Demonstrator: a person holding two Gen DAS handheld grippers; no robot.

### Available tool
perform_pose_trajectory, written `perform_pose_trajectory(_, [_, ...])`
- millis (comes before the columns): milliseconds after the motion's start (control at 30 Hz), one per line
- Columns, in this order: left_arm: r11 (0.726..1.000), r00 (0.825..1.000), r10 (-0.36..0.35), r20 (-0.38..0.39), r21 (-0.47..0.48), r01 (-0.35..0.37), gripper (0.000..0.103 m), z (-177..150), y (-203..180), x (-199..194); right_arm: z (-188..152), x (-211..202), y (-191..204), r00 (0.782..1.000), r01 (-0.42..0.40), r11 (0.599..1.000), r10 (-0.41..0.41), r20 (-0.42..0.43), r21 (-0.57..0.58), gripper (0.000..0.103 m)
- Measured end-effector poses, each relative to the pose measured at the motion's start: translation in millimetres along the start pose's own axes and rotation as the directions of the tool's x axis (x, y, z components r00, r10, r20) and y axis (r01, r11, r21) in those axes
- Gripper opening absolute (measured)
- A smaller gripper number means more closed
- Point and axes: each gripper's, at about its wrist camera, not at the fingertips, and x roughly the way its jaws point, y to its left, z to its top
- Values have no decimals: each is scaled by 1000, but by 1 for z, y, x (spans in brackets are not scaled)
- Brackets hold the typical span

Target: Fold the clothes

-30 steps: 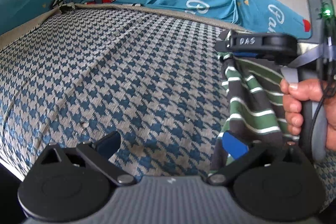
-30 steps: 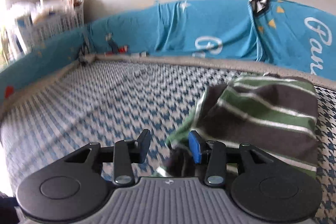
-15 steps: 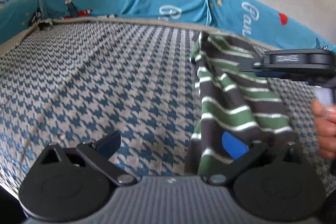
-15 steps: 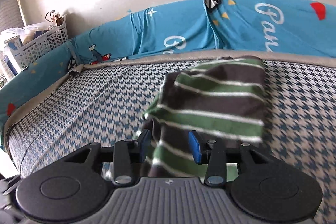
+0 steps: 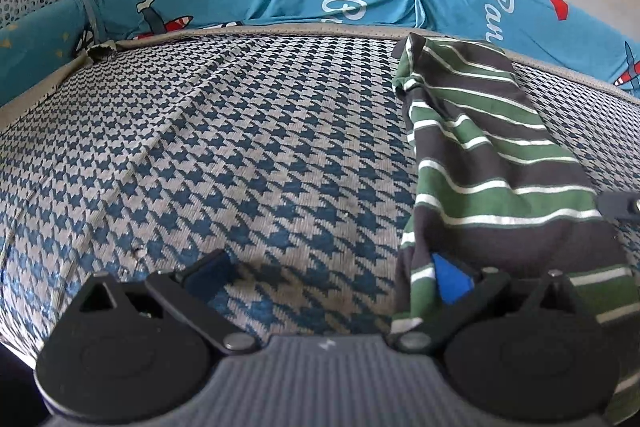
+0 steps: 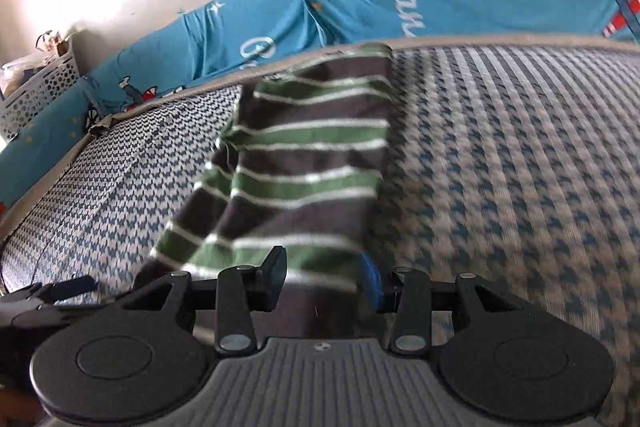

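Houndstooth-covered bed (image 5: 248, 155) bears a striped garment (image 5: 492, 163).

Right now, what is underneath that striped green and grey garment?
The striped garment lies on a blue-and-grey houndstooth bed cover, which shows all around it. Whatever sits directly beneath its folds is covered and cannot be seen.

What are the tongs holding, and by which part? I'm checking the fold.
The right tongs pinch the striped garment at its near end. The left tongs stand open, holding nothing.
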Motion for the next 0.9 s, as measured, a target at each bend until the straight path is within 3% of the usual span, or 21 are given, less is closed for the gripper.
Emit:
perform_pose_trajectory(133, [1000, 1000, -5, -2, -16, 5, 103, 0, 3, 0, -16, -8, 1, 999, 21, 1000, -21, -31, -3, 40])
perform_pose_trajectory(700, [999, 1000, -23, -7, -43, 23, 103, -1, 5, -8, -71, -47, 2, 992, -77, 993, 85, -93, 92, 40])
perform_pose_trajectory(900, [999, 1000, -27, -12, -48, 27, 103, -2, 3, -9, -82, -46, 13, 991, -65, 997, 70, -112, 49, 41])
